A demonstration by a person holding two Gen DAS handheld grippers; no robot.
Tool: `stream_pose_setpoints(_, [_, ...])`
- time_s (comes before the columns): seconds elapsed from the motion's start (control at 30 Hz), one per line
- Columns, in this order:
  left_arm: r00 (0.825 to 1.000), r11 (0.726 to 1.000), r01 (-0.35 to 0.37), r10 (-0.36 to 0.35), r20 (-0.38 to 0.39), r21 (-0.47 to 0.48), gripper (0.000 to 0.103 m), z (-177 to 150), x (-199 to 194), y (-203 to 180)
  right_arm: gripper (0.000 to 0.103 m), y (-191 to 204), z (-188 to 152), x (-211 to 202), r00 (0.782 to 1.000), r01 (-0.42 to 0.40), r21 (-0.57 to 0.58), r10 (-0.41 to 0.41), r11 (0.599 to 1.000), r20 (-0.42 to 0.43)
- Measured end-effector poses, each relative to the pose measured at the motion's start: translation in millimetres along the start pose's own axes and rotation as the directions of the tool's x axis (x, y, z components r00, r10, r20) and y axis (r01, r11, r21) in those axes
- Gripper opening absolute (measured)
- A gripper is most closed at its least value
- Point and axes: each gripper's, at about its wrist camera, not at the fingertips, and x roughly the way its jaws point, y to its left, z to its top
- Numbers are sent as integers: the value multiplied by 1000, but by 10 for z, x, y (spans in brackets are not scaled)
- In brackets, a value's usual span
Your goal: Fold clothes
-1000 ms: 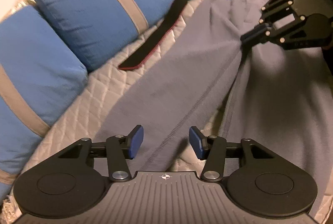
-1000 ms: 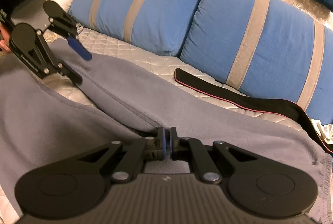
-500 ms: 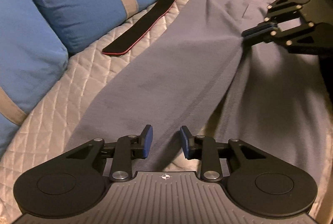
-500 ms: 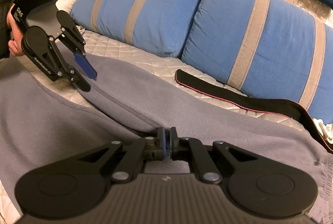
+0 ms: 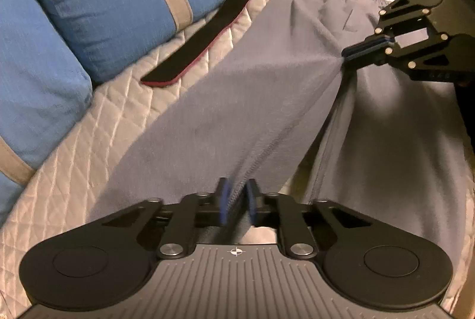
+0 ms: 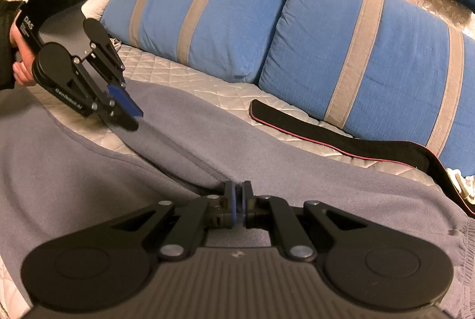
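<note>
Quilted bed cover [image 5: 98,123] under grey trousers [image 5: 237,99]; my right gripper [image 6: 239,201] pinches the crotch seam; my left gripper [image 5: 237,201] is closing on the near leg seam. Risk: a shallow bite slipping when lifted; the leg would sag and crease.

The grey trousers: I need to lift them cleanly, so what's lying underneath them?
Under the grey trousers only the quilted bedcover shows, running beneath the leg and into the gap between the legs. The black strap lies beside them, apart. Anything under the cloth itself is covered.
</note>
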Motion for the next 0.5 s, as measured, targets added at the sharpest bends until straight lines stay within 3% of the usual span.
stream_pose_setpoints(0.13, [998, 999, -39, 38, 41, 20, 6, 19, -112, -40, 5, -7, -4, -9, 1000, 0, 2, 0, 1000, 6])
stream_pose_setpoints(0.17, [997, 998, -52, 51, 50, 23, 6, 22, -137, -51, 13, -7, -5, -14, 1000, 2, 4, -2, 1000, 12])
stream_pose_setpoints(0.2, [996, 997, -71, 70, 59, 24, 6, 23, -161, -62, 31, -6, -6, -19, 1000, 7, 10, -7, 1000, 19])
stream_pose_setpoints(0.23, [994, 996, -89, 87, 68, 25, 6, 24, -182, -73, 34, -6, -3, -21, 1000, 13, 18, -14, 1000, 27])
stream_pose_setpoints(0.3, [988, 991, -128, 125, 92, 32, 6, 23, -230, -106, 50, 0, 1, -23, 999, 23, 39, -25, 999, 49])
stream_pose_setpoints(0.4, [976, 982, -181, 174, 133, 46, 6, 34, -311, -183, 63, 70, 30, -11, 996, 30, 37, -33, 999, 78])
stream_pose_setpoints(0.5, [963, 970, -231, 217, 159, 72, 6, 46, -366, -290, 66, 175, 51, -14, 994, 28, 9, -28, 1000, 103])
